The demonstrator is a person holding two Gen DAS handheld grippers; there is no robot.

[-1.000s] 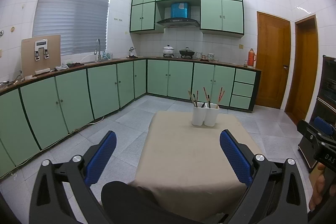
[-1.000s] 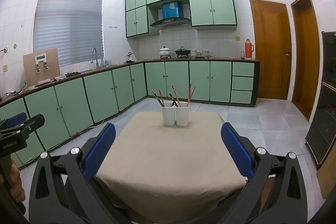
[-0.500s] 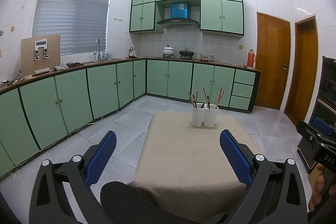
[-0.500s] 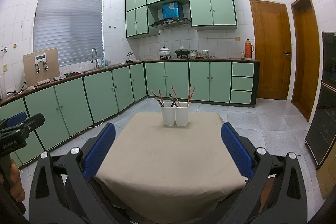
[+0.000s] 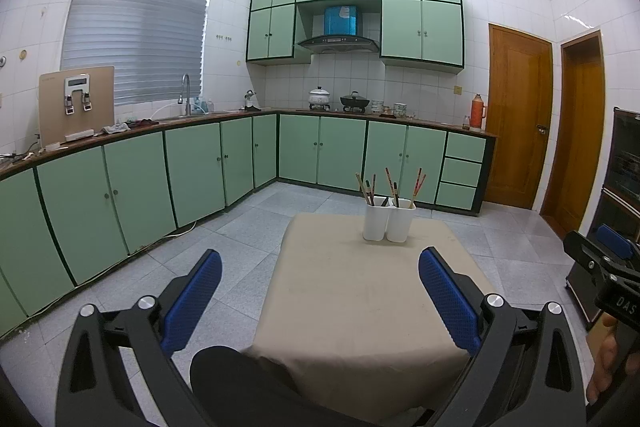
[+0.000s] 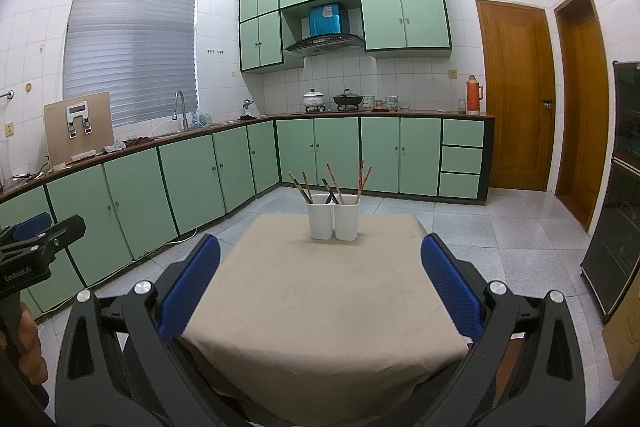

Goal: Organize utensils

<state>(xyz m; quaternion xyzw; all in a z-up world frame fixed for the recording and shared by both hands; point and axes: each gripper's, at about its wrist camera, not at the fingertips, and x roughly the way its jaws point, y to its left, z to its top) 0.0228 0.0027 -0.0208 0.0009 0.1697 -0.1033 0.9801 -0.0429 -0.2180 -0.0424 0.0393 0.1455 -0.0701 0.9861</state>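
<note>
Both claws, the left gripper (image 5: 320, 293) and right gripper (image 6: 320, 279), gaped wide and held nothing, well short of the utensils (image 6: 332, 183) standing in two white holders (image 6: 333, 217) at the table's (image 6: 320, 307) far edge. "GenRoboLAI" could be made out on the left gripper's side in the right wrist view.

A home kitchen is shown: white-tiled walls are lined with pale green cabinets (image 5: 192, 171) under a dark brown countertop (image 6: 384, 114), a black range hood (image 5: 339, 43) is hung above a white lidded pot (image 6: 314, 98), and a chrome sink faucet (image 5: 185, 93) is set below a grey-blinded window (image 6: 130, 47).
</note>
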